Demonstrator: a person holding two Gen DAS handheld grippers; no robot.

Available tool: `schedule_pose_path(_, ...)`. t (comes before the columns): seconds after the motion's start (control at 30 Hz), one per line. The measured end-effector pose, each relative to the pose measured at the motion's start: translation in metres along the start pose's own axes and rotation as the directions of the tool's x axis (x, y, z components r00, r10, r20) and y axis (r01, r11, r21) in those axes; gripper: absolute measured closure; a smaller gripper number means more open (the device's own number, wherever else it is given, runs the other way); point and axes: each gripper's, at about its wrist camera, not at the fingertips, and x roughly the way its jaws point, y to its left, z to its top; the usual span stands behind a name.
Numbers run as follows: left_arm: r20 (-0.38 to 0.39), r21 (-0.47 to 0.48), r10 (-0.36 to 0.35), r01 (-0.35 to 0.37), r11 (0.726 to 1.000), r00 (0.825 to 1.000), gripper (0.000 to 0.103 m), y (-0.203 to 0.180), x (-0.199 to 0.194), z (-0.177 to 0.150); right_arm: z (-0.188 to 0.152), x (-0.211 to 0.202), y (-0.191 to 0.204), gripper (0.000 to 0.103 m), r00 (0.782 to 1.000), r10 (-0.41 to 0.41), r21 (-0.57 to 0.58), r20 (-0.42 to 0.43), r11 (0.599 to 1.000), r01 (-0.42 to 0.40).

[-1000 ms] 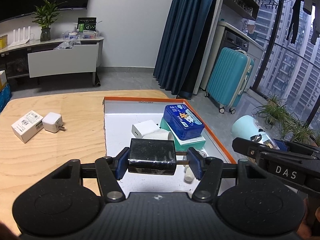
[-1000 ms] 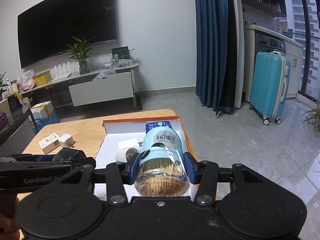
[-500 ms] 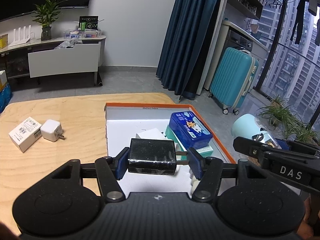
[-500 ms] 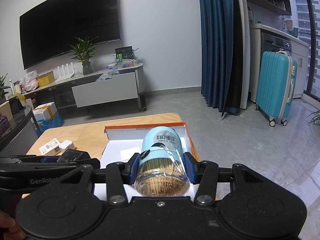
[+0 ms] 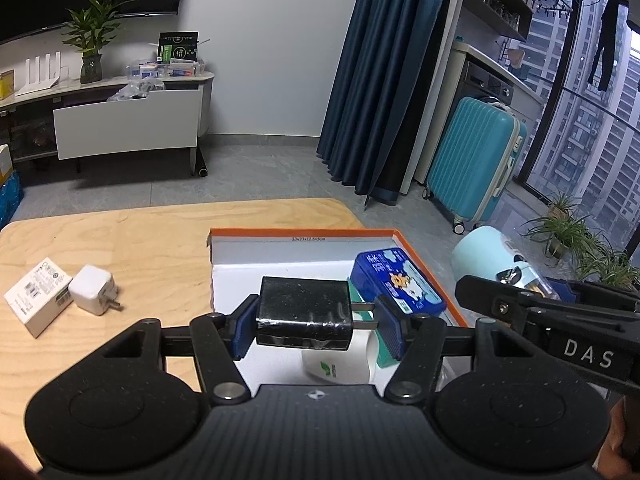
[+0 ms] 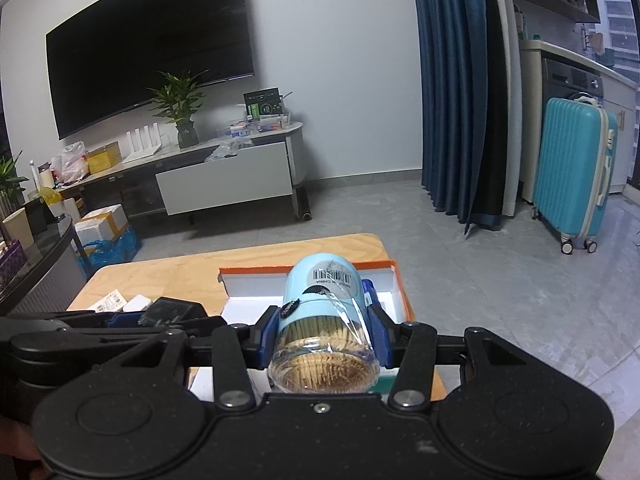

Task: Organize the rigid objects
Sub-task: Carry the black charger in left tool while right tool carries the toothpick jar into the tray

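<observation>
Between the blue pads of the left hand-held gripper, a black charger sits clamped crosswise, its metal prongs pointing toward the right pad, held above the near part of an orange-rimmed box with a white inside. In that box lie a blue tin with a cartoon print, resting on something teal, and a white roll with a green mark just below the charger. Left of the box, on the bare wood of the desk, a white plug cube lies touching a small white carton. The right hand-held gripper is closed on a light-blue toothpick jar, lying on its side with the clear end full of toothpicks toward the camera and the barcoded base pointing away; it hangs over the box's right edge. Seen from the left wrist, that jar and its gripper show at the right, beside the box. Beyond the desk stand a teal suitcase, dark blue curtains and a low TV cabinet
</observation>
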Motion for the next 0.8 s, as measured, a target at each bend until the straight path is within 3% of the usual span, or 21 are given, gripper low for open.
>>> schedule_pose_path(0.8, -0.047, -0.077, 0.050, -0.054, 0.996, 0.998, 0.041, 0.048, 0.036, 0.013, 0.030, 0.082, 0.020, 0.046, 0.995, 0.052, -0.005, -0.082, 0.999, -0.053)
